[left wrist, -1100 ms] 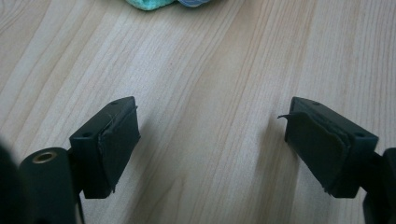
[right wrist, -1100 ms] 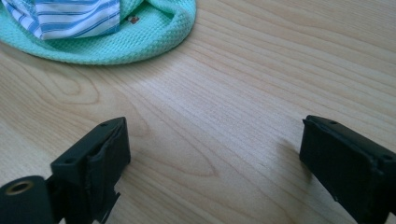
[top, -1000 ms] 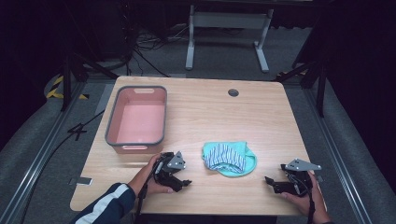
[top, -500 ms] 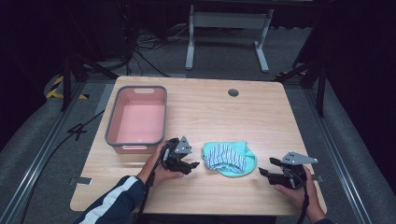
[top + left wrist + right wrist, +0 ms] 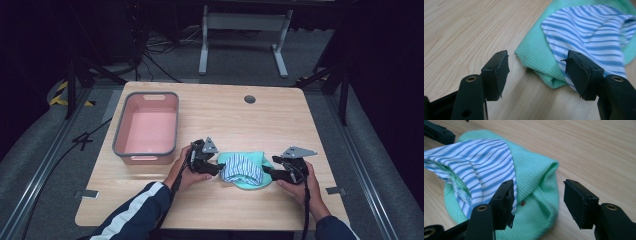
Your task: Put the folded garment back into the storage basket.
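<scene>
Left gripper and right gripper face each other across a crumpled green cloth with a blue-and-white striped cloth bunched on top of it. Both sets of jaws stand spread apart, grasping nothing. Between the left gripper's jaws lies a folded green corner, the striped fabric just beside its far jaw. Between the right gripper's jaws lies a green fold. Beyond the left gripper, well apart, sits a pink bin on the wooden table.
</scene>
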`<state>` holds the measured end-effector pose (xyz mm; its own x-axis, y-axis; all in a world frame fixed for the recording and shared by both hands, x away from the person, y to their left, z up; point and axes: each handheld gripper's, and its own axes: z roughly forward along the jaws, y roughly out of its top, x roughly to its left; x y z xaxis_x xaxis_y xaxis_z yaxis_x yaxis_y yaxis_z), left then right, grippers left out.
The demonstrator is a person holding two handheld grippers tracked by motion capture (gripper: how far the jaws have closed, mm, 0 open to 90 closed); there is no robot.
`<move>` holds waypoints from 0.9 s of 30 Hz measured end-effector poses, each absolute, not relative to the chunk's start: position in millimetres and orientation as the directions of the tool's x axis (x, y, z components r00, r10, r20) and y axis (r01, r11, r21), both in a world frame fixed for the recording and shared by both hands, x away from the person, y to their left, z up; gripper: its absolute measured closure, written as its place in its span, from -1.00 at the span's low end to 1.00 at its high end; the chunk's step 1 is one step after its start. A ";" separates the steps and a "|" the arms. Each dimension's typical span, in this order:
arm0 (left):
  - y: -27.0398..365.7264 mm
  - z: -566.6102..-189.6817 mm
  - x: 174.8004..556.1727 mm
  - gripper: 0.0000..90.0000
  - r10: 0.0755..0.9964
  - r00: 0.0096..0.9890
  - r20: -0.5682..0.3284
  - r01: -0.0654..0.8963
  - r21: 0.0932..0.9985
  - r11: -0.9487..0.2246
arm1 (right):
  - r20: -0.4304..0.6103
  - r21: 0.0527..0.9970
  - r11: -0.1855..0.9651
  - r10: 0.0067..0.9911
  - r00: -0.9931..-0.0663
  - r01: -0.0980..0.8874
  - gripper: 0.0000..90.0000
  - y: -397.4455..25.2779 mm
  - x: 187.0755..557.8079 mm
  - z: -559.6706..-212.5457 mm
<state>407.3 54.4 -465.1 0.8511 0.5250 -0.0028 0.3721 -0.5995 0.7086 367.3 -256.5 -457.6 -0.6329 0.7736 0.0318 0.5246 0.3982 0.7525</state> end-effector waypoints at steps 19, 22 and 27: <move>54.2 -481.9 412.8 -0.51 0.508 0.858 -0.073 0.404 0.705 -0.582 | 0.031 0.705 0.423 0.783 -0.621 0.569 -0.05 -238.8 370.4 -477.1; 54.3 -482.0 412.2 -0.40 0.499 0.863 -0.081 0.402 0.709 -0.580 | 0.030 0.704 0.429 0.779 -0.627 0.567 0.00 -237.5 369.1 -476.5; 54.4 -482.2 412.3 -0.40 0.498 0.864 -0.079 0.399 0.711 -0.579 | 0.000 0.719 0.418 0.798 -0.602 0.555 -0.27 -237.5 366.1 -478.8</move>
